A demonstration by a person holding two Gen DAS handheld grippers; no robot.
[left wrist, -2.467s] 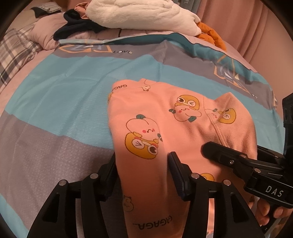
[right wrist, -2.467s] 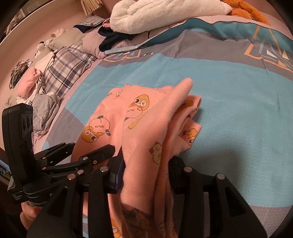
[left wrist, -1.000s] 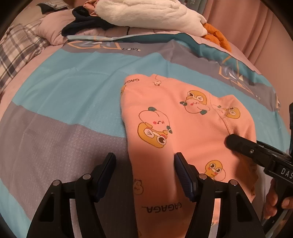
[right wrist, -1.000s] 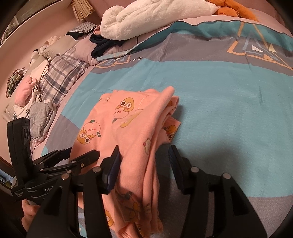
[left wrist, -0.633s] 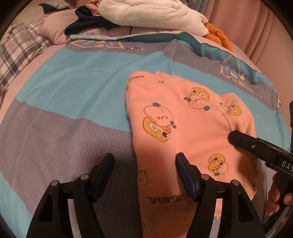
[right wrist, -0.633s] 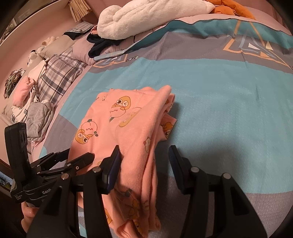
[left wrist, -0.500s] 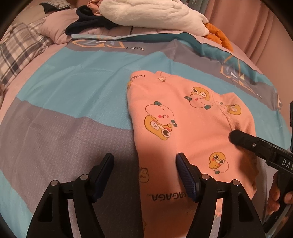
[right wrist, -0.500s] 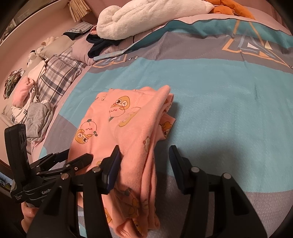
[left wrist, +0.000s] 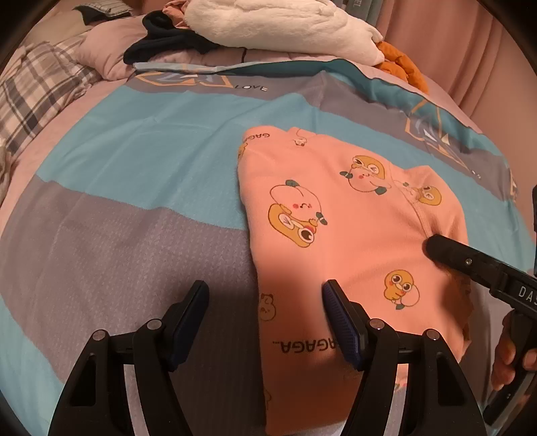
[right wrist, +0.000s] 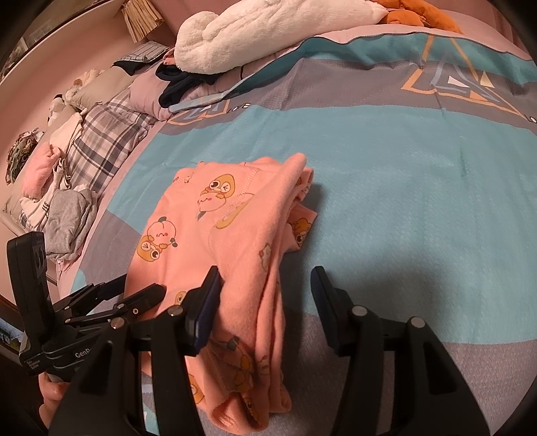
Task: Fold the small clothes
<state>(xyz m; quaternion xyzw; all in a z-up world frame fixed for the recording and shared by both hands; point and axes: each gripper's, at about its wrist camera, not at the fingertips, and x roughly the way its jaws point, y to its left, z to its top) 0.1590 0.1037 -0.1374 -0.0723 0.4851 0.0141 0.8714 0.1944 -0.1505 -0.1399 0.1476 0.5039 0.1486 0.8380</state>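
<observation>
A small pink garment with cartoon prints (left wrist: 339,234) lies folded over on the blue and grey bedspread (left wrist: 141,174). My left gripper (left wrist: 265,315) is open over its near left edge, holding nothing. The right gripper's black finger shows at the garment's right side in the left wrist view (left wrist: 470,261). In the right wrist view the garment (right wrist: 241,228) lies bunched with a raised fold on its right. My right gripper (right wrist: 265,295) is open over its near end, holding nothing. The left gripper shows there at lower left (right wrist: 110,302).
A white fluffy blanket (left wrist: 275,23), dark clothes (left wrist: 164,43) and an orange item (left wrist: 402,67) lie at the head of the bed. A plaid pillow (right wrist: 107,141) and a pile of clothes (right wrist: 57,208) lie at the left edge.
The right gripper let go of the pink fold, which dropped onto the garment. Both grippers drew back toward the near end. The left gripper opened wider.
</observation>
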